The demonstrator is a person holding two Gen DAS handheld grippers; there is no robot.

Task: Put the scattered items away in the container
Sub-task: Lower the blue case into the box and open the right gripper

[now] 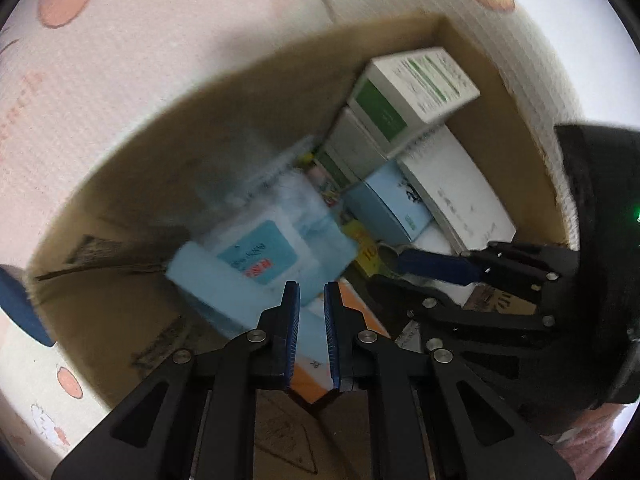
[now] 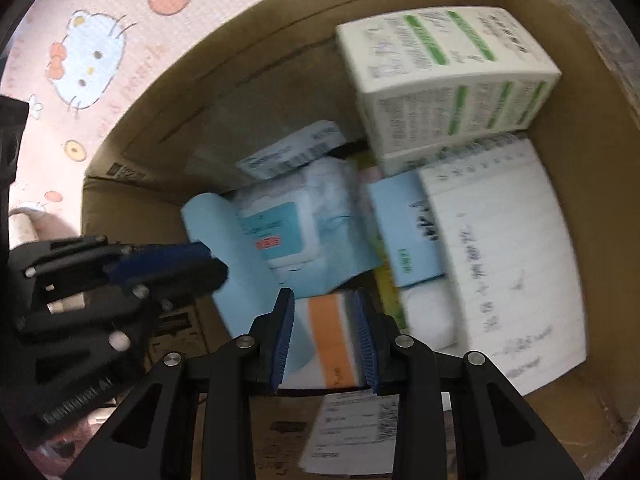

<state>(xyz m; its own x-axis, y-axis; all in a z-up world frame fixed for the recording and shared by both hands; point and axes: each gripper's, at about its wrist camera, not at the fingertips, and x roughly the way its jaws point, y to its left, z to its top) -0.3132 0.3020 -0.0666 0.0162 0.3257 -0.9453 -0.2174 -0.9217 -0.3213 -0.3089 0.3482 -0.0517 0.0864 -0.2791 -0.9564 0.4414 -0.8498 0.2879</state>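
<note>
Both grippers point down into an open cardboard box (image 1: 160, 160) (image 2: 240, 60). My right gripper (image 2: 322, 294) (image 1: 380, 264) is shut on a white box with an orange band (image 2: 332, 340) (image 1: 352, 312), which sits snug between its blue pads. My left gripper (image 1: 312, 288) (image 2: 216, 264) stands close beside it on the left. Its jaws are nearly together on the edge of a pale blue wipes pack (image 1: 248, 264) (image 2: 280, 236), which is blurred. How firmly the pack is pinched is hard to see.
Packed along the box's right side are a white-and-green carton (image 1: 420, 80) (image 2: 440, 60), a spiral notebook (image 1: 452, 192) (image 2: 500, 260) and a small blue box (image 1: 392, 208) (image 2: 404, 224). A shipping label (image 2: 352, 424) lies on the near flap. A pink cartoon mat (image 1: 120, 60) (image 2: 100, 60) surrounds the box.
</note>
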